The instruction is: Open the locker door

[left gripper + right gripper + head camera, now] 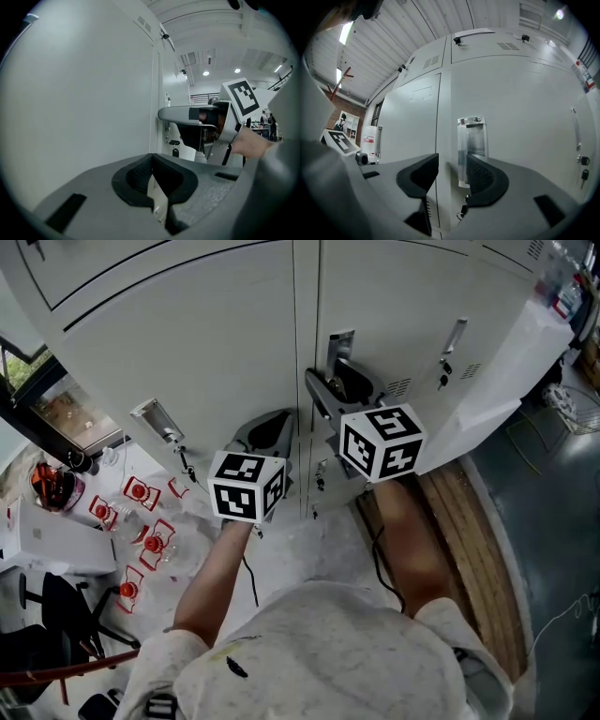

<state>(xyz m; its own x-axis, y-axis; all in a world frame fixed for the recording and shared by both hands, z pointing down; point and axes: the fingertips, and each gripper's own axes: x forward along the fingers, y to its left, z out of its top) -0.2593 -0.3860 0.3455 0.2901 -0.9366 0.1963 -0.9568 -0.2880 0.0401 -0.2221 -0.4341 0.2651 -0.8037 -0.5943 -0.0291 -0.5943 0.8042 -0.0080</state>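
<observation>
A wall of pale grey lockers (216, 343) fills the head view. The middle door carries a chrome recessed handle (339, 345), also in the right gripper view (471, 145). My right gripper (325, 392) is held up to that door just below the handle. It is open (452, 171), with the door's left edge seam between its fingers and the right pad (485, 180) overlapping the handle's lower part. My left gripper (269, 433) hangs lower left, close to the neighbouring door. It is shut (152, 161) on nothing, and looks past the right gripper (187, 114).
Keys hang under the middle door's lock (321, 476). Neighbouring doors have handles (157, 418) (455, 334) with keys. A desk with several red-and-white items (141, 512) and a black chair (66, 615) stand at left. A wooden strip (469, 521) runs along the floor at right.
</observation>
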